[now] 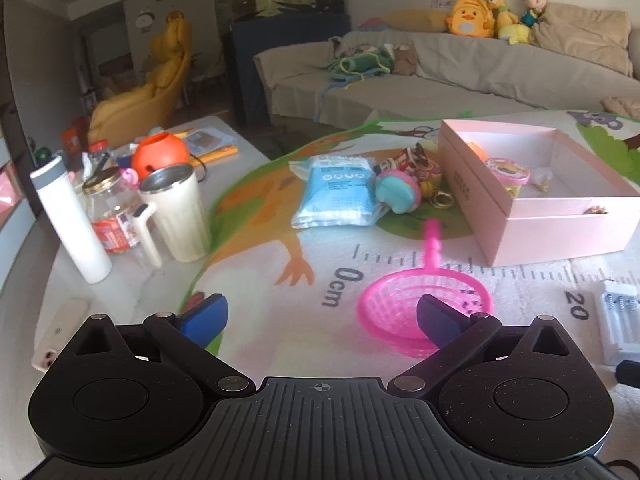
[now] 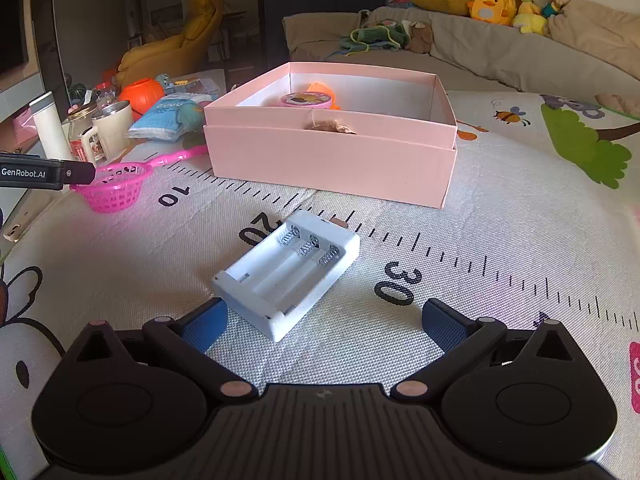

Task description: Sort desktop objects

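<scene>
A pink open box [image 1: 560, 224] [image 2: 332, 160] sits on the play mat and holds a small pink-lidded tub [image 1: 507, 172] [image 2: 306, 101] and an orange item. My left gripper [image 1: 320, 320] is open just above the mat; its right finger overlaps the pink toy strainer [image 1: 400, 304] [image 2: 114, 188]. My right gripper [image 2: 324, 320] is open, with the white battery holder [image 2: 288, 272] [image 1: 622, 320] lying just ahead, nearer its left finger. A blue-white packet [image 1: 340, 192], a teal-pink toy [image 1: 400, 192] and keychains lie left of the box.
A cream mug [image 1: 180, 212], glass jar [image 1: 112, 208], white bottle [image 1: 72, 224] and orange ball [image 1: 160, 152] stand at the left. A phone [image 1: 56, 336] lies at the mat's left edge. A sofa with plush toys lies beyond.
</scene>
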A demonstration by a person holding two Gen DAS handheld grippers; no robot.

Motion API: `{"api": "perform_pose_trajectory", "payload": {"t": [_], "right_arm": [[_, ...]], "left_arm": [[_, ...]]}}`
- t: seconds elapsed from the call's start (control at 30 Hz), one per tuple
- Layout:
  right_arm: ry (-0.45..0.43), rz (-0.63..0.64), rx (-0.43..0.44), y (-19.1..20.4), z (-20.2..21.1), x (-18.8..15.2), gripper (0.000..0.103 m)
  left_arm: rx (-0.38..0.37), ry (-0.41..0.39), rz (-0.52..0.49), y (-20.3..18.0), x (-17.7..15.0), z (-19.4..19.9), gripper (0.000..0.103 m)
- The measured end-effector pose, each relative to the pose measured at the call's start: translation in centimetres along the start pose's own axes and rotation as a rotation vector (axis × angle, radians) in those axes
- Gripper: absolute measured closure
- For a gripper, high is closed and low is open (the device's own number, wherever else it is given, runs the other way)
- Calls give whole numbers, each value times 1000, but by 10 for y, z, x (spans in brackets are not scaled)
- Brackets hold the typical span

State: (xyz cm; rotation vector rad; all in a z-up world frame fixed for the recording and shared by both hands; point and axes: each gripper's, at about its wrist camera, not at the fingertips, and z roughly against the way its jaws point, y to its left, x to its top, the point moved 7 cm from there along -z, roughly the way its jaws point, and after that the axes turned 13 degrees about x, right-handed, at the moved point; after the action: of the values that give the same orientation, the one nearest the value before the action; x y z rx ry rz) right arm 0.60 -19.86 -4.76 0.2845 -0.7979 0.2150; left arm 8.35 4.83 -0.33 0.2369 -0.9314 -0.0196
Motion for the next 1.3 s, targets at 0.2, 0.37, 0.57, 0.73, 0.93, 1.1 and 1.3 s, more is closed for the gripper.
{"api": "perform_pose_trajectory", "payload": {"t": [0.2,0.37,0.57,0.73,0.93,1.1,1.3], "right_arm": [[0,0,0,0,0,0,0],[1,1,-2,0,0,0,0],[7,-2,-4,1,-1,0,0],[13,1,-3,1,-2,1,0],[32,-20,3,6,0,4,0],[-10,7,15,24,5,22,0],[47,-40,-14,24,-22,30,42]], "left_arm": [[-126,-31,-96,-33,2,9,0],[-118,8,-150,-65,6,-10,0],[-77,20,-199,-86,5,-26,0],[-76,50,-162,-76,0,-25,30],[-107,75,-117,-52,-19,-7,31],[-220,114,-98,-41,-44,30,34],[-201,94,-123,-35,-57,50,19]]}}
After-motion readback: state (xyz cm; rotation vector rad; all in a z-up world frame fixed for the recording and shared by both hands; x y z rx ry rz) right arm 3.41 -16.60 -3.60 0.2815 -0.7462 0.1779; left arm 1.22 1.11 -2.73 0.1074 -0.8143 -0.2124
